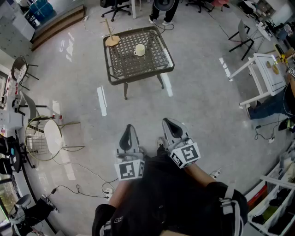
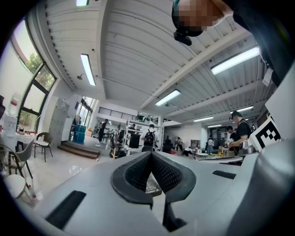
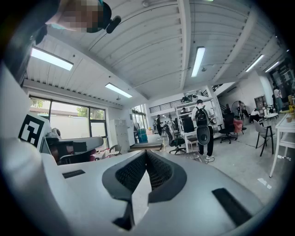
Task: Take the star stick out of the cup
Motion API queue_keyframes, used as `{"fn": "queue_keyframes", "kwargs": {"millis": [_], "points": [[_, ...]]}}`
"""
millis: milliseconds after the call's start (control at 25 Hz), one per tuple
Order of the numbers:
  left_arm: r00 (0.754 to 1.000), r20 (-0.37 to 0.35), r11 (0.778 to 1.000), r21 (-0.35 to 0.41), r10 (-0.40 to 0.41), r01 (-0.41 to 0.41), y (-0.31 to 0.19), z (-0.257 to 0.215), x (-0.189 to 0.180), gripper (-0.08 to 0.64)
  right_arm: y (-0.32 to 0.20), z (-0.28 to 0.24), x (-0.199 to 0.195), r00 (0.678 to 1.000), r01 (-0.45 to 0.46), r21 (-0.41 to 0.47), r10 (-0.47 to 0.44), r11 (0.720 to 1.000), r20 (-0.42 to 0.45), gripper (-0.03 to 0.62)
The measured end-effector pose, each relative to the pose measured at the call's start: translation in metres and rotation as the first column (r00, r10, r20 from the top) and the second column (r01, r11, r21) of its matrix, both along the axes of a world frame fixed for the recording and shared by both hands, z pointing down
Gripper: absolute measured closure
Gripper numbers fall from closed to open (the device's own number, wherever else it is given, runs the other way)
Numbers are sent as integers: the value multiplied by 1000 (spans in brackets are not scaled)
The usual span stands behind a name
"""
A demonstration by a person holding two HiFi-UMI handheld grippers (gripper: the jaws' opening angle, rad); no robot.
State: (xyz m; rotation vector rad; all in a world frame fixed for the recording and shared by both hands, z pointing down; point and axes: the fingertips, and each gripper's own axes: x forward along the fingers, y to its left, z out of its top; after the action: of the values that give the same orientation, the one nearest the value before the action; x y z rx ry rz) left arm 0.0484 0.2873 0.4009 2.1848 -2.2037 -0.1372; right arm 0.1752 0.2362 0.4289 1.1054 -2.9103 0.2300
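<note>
A white cup (image 1: 139, 50) stands near the middle of a dark lattice table (image 1: 120, 73) far ahead in the head view. A thin stick with a flat tan end (image 1: 111, 39) lies at the table's far left corner, apart from the cup; its shape is too small to tell. Both grippers are held close to the person's body, well short of the table. My left gripper (image 1: 129, 130) (image 2: 151, 155) is shut with nothing in it. My right gripper (image 1: 169, 123) (image 3: 146, 152) is likewise shut and empty. Both gripper views look up at the ceiling and across the room.
A wire chair with a round white seat (image 1: 47, 137) stands at the left. Cables and a power strip (image 1: 107, 190) lie on the floor near the person's feet. A white table (image 1: 266, 73) and office chairs are at the right. A person's legs (image 1: 162, 14) show beyond the table.
</note>
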Motion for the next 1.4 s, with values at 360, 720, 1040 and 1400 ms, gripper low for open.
{"fn": "queue_keyframes", "kwargs": {"millis": [360, 720, 1040, 1400], "points": [[1000, -1, 1000, -12, 1, -1, -9, 4, 1, 546, -7, 3, 0, 1000, 3, -3, -3, 1000, 8, 581], [1000, 7, 1000, -8, -24, 24, -29, 2, 17, 546, -29, 2, 17, 999, 15, -22, -13, 1000, 53, 583], [997, 16, 997, -34, -71, 71, -61, 6, 40, 546, -66, 3, 32, 995, 86, -15, -86, 996, 50, 583], [996, 19, 994, -50, -92, 93, -99, 4, 36, 545, -111, 5, 18, 991, 117, -24, -116, 993, 61, 583]]}}
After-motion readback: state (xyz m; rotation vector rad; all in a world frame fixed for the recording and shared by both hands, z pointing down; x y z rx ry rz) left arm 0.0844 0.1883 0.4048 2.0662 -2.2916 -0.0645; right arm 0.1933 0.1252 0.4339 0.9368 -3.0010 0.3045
